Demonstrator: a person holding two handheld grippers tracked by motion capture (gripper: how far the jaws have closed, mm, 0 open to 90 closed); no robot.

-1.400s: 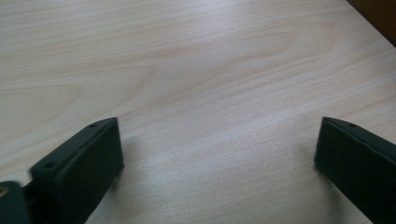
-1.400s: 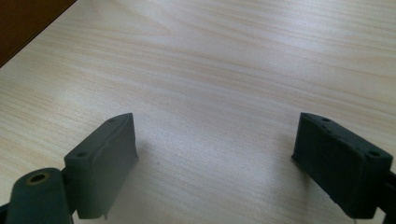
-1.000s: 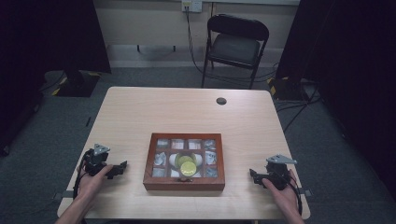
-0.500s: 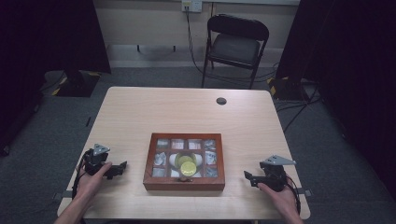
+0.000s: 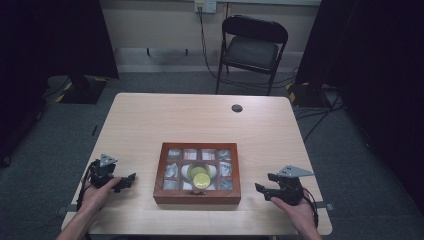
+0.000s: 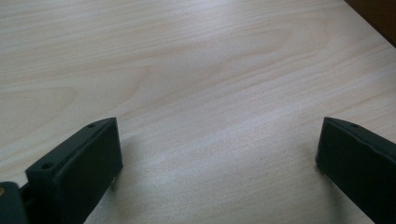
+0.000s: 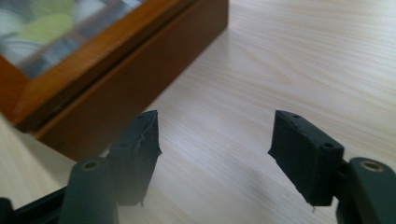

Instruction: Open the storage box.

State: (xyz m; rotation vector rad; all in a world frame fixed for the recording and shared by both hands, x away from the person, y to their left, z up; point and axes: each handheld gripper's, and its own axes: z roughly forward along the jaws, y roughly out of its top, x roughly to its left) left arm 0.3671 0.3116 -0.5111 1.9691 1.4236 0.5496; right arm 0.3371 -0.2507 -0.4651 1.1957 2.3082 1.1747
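Observation:
A brown wooden box (image 5: 165,196) with a glass lid stands near the table's front edge, and a yellow-green round thing (image 5: 199,178) shows through the glass among small compartments. My left gripper (image 5: 128,180) rests low on the table to the box's left, open, its jaws wide apart over bare wood (image 6: 215,140). My right gripper (image 5: 262,188) sits to the box's right, open and pointing at it. In the right gripper view the box's corner (image 7: 140,65) lies just beyond the left jaw, and my right gripper (image 7: 212,135) holds nothing.
The light wooden table (image 5: 200,120) has a small dark round cap (image 5: 237,108) near its far edge. A black folding chair (image 5: 252,47) stands behind the table. Dark curtains hang at both sides, and cables run across the floor at the right.
My right gripper has slid left toward the box's right side. The left gripper has barely moved.

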